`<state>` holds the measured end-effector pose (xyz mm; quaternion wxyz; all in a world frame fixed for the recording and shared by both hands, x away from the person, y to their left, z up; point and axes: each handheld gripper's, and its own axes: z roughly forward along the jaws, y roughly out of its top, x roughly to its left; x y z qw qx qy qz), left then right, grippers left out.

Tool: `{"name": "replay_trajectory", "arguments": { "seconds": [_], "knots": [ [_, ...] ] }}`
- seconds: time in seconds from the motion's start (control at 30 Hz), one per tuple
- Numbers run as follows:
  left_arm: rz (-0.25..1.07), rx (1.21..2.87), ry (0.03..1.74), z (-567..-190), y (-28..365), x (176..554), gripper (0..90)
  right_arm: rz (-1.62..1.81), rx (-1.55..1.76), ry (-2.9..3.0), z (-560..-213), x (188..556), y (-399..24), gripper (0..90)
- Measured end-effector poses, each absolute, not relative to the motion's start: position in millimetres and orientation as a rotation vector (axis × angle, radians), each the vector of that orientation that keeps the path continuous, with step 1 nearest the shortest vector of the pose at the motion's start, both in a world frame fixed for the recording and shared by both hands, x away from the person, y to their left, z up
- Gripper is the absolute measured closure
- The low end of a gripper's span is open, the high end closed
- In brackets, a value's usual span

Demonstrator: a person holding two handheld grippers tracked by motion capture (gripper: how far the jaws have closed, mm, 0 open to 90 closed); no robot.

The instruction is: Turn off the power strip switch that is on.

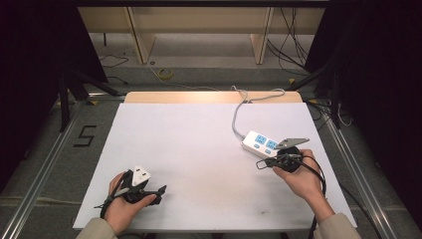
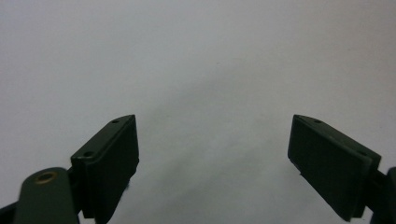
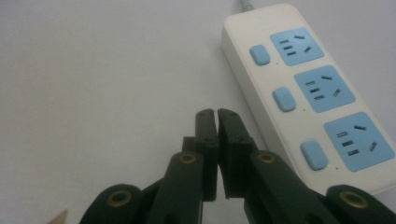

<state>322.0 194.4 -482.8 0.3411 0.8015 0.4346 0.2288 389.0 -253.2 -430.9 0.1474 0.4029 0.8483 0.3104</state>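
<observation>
Right claw [image 3: 215, 114] rests beside the power strip [image 3: 306, 88] near the desk's [image 1: 199, 149] right edge, its jaws almost together with only a slit between and nothing held. The step looks like pressing one of the strip's blue switches [image 3: 285, 99]; to do it well, keep the jaws together, bring the tips over a single button and push straight down so the light strip does not slide. Its grey cord [image 1: 239, 112] runs off the far edge, clear of the approach. Left claw [image 2: 212, 149] idles near the front left corner, jaws wide apart and empty, well out of the way.
</observation>
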Motion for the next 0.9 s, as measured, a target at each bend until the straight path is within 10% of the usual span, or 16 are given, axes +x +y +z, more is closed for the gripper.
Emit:
{"name": "replay_trajectory", "arguments": {
  "seconds": [0.9],
  "knots": [
    [0.593, 2.091, 1.129, -482.8, 194.2, 321.6, 16.2, 0.958, 1.065, 2.524, -450.4, 365.2, -247.3, 64.0]
  ]
}}
